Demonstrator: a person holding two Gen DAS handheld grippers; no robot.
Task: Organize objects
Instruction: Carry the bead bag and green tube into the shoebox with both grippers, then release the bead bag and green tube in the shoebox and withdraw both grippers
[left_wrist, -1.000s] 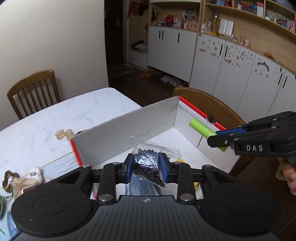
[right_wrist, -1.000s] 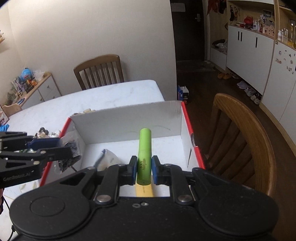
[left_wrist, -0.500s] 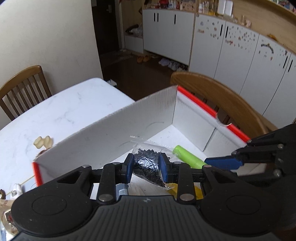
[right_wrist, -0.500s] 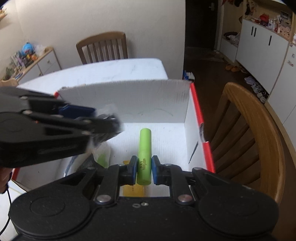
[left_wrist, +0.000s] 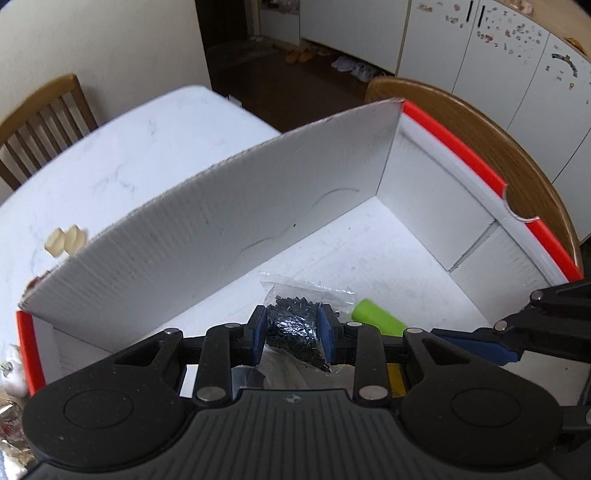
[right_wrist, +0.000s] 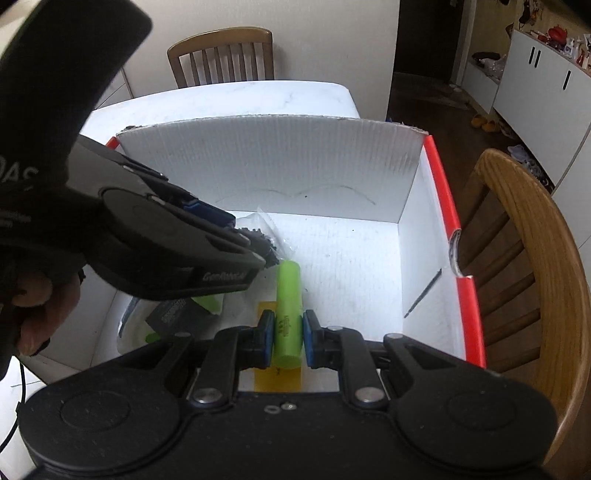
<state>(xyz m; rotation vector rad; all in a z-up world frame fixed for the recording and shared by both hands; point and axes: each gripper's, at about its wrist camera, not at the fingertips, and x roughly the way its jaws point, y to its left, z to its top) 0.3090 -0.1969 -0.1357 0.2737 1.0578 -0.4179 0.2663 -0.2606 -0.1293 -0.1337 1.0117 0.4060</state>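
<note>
**Operator:** Right wrist view gives me the white box (right_wrist: 417, 236) with the red rim, sitting on the white tabletop (right_wrist: 258, 98) with its right side at the edge, close to a wooden chair (right_wrist: 532, 236). I worry about that first: if either tool leans on the right wall, I judge the box could slide toward the chair.

**Second:** And the two tools themselves?

**Operator:** They crowd each other. My left hand-held gripper (left_wrist: 291, 334) is clamped on a clear bag of black beads (left_wrist: 291, 325), and my right hand-held gripper (right_wrist: 288, 338) is closed tight on a green tube (right_wrist: 287, 310). Both hang over the inside of the box, pointing steeply down. In the right wrist view the left tool crosses just above the tube's far end. A careless drop on either side could knock them together and twist the tube out of the pads.

**Second:** What about the landing spots?

**Operator:** The floor below is partly taken: a yellow card (right_wrist: 277, 376) under the tube, a dark packet (right_wrist: 173, 315) and another green piece beneath the left tool. If I let go high, I think the tube rolls.

**Second:** And the bag?

**Operator:** Thin plastic, pinched across the beads. It may cling to a pad when I release, or split if it snags.
</note>
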